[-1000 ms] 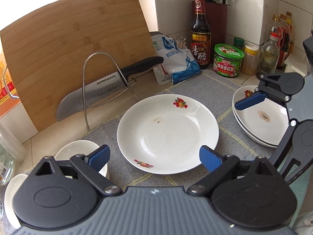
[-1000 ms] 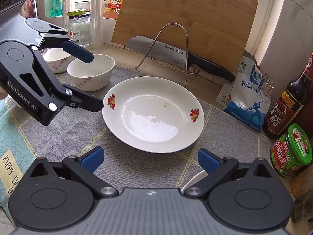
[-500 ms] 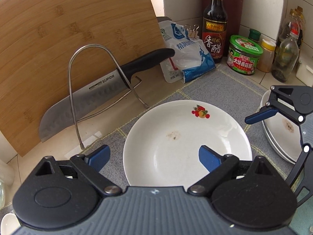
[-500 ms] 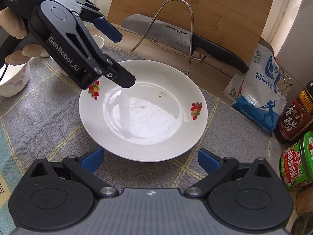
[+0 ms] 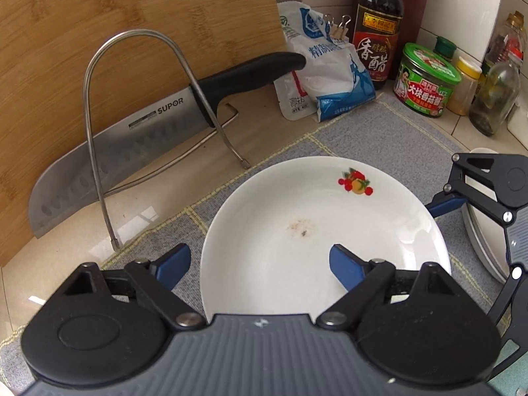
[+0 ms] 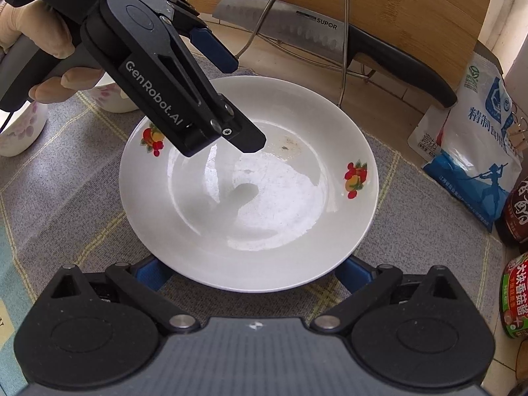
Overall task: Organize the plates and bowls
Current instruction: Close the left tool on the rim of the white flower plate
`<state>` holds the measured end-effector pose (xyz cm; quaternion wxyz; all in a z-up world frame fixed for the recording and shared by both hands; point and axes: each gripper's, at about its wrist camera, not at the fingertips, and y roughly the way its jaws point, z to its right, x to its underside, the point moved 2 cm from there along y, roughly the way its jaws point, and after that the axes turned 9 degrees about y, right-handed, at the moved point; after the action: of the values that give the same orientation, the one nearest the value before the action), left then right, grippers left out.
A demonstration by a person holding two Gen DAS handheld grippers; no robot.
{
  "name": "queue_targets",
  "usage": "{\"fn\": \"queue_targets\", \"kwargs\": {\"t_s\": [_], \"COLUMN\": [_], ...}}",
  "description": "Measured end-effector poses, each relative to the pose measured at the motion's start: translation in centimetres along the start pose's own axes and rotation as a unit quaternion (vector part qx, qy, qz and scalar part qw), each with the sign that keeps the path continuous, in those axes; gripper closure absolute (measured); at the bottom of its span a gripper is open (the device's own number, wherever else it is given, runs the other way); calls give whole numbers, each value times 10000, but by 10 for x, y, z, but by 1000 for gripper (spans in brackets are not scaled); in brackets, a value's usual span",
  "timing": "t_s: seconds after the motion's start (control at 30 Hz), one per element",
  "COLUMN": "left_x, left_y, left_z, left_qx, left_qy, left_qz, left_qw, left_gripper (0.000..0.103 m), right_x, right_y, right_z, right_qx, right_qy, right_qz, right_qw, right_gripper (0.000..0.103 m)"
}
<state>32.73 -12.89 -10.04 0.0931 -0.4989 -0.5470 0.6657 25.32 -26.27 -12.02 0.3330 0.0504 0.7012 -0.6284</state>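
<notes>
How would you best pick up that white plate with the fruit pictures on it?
By its thin raised rim. The plate lies flat on the grey mat, so only its edge gives the fingers something to close on. The left gripper, open, already straddles the rim on its side; pinching there, one finger inside and one outside, looks sensible.

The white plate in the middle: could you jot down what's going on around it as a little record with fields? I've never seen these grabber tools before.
Plate: white plate with fruit prints, flat on the grey mat, small brown smudge inside
Left gripper: open, one finger over the plate, one outside its rim
Right gripper: open, at the plate's near edge, fingertips partly hidden under the rim
Other dishes: stacked plates to the right, flowered bowls to the left
Behind: knife in a wire rack, cutting board
</notes>
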Motion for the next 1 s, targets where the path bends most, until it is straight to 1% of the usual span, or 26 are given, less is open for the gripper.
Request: {"fn": "queue_targets", "kwargs": {"t_s": [0.03,0.13,0.23,0.4,0.5,0.73,1.0], "left_x": [0,0,0,-3,-4,-6,-8], "left_y": [1,4,6,10,12,20,21], "left_z": [-1,-2,-3,-6,-9,-11,-20], "left_qx": [27,86,143,203,296,478,730], "left_qy": [-19,-61,-89,-62,-63,4,-150], "left_qz": [-17,-45,-68,-130,-189,-309,-336], "left_qw": [10000,9999,9998,9997,9994,9984,9967], "left_gripper": [20,23,27,29,31,31,31], "right_x": [-1,-4,-5,-9,-6,-2,2], "right_y": [2,7,10,12,11,12,7], "right_z": [1,6,5,3,3,3,3], "right_qx": [-34,-179,-176,-203,-239,-279,-196], "right_qy": [28,168,181,94,57,22,16], "right_qz": [-23,-86,-101,-188,-76,79,328], "right_qw": [10000,9997,9996,9996,9997,9996,9993], "right_gripper": [0,0,0,0,0,0,0]}}
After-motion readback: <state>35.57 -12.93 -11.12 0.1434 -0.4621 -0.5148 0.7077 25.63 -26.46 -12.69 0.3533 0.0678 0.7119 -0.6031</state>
